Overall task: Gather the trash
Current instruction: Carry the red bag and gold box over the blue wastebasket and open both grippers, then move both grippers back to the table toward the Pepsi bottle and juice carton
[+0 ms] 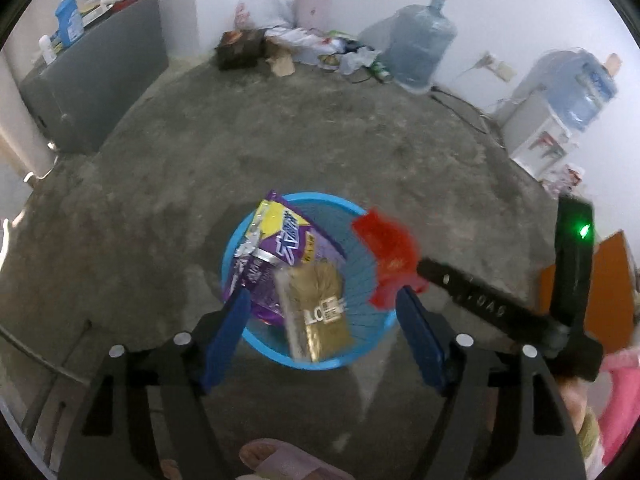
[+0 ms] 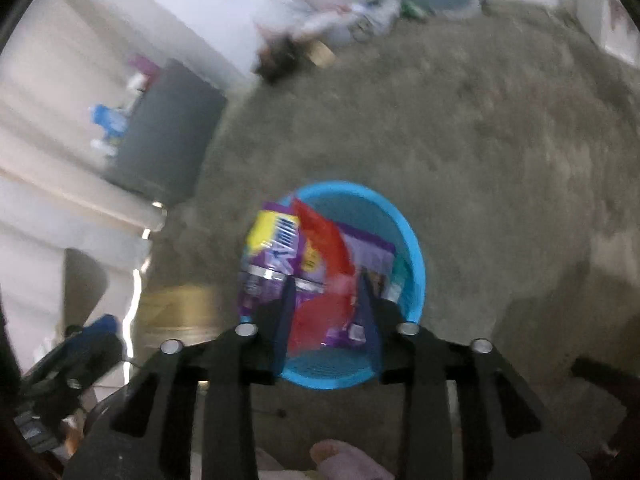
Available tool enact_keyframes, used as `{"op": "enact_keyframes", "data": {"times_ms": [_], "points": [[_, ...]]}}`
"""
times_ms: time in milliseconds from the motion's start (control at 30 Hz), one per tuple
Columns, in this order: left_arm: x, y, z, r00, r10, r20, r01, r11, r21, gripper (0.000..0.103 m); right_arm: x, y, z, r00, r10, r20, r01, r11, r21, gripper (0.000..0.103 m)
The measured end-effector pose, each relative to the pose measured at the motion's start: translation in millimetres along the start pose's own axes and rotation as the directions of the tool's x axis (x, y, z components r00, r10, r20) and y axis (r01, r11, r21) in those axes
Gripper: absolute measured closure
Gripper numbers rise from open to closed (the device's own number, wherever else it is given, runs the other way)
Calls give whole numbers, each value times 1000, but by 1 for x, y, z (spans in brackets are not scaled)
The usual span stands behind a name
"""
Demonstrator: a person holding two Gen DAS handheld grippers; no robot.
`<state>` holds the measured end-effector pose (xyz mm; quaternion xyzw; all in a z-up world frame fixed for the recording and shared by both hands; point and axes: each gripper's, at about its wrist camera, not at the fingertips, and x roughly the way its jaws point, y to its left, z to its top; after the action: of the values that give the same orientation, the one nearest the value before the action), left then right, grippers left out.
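Standing on a rough, mottled grey concrete floor [image 1: 280, 128], a round blue plastic basket [image 1: 372, 344] with slatted, ribbed walls holds the collected trash. Inside it leans a glossy purple and yellow snack bag [image 1: 280, 240], crinkled with a silvery foil edge, and beside it a flat gold packet [image 1: 320, 312] with a white label, its lower end poking over the near rim. The left gripper [image 1: 322, 332] hovers above the basket with its blue-padded fingers [image 1: 226, 340] spread wide and nothing between them. The right gripper [image 2: 326, 308] hangs over the same basket; a thin, translucent red wrapper [image 2: 324, 240] lies between its fingers, which stand fairly close together, but the blur leaves it unclear whether they pinch it or have let go. In the left wrist view that red wrapper [image 1: 388, 256] appears smeared at the basket's right rim, at the tip of the other gripper's black body. Against the far white wall sits a bluish water jug [image 1: 420, 44] amid loose litter, and a grey cabinet [image 1: 100, 76] stands at the left.
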<state>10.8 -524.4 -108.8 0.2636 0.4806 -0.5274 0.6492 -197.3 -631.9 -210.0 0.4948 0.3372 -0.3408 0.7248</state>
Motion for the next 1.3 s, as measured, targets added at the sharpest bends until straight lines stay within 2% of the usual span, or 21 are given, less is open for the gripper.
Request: {"op": "enact_keyframes", "data": {"times_ms": [133,400,533,767,967,1100,1300], "points": [[-9,5,1,999,-40,30,41,998,-39,30,-11,-6,-12,1000,26,7,-26,1000,0,71],[-46,10,-10,995,-8,102,12,999,-32,30,-23,-9,-18,999,25,22,-24,1000,-20,69],[-69,11,-16,990,6,141,-2,1000,-26,30,-38,1,-22,998,30,63,-25,997,-71,56],[-120,30,-39,974,21,227,-6,998,-66,30,-65,32,-27,993,46,111,-24,981,-191,49],[-173,61,-75,948,89,305,-57,992,-111,30,-82,71,-40,988,99,120,-59,952,-302,48],[-214,91,-107,919,148,365,-91,981,-170,30,-89,102,-52,985,129,113,-76,917,-391,48],[-266,130,-159,873,248,419,-155,957,-244,30,-104,154,-70,975,199,101,-118,843,-525,48]]}}
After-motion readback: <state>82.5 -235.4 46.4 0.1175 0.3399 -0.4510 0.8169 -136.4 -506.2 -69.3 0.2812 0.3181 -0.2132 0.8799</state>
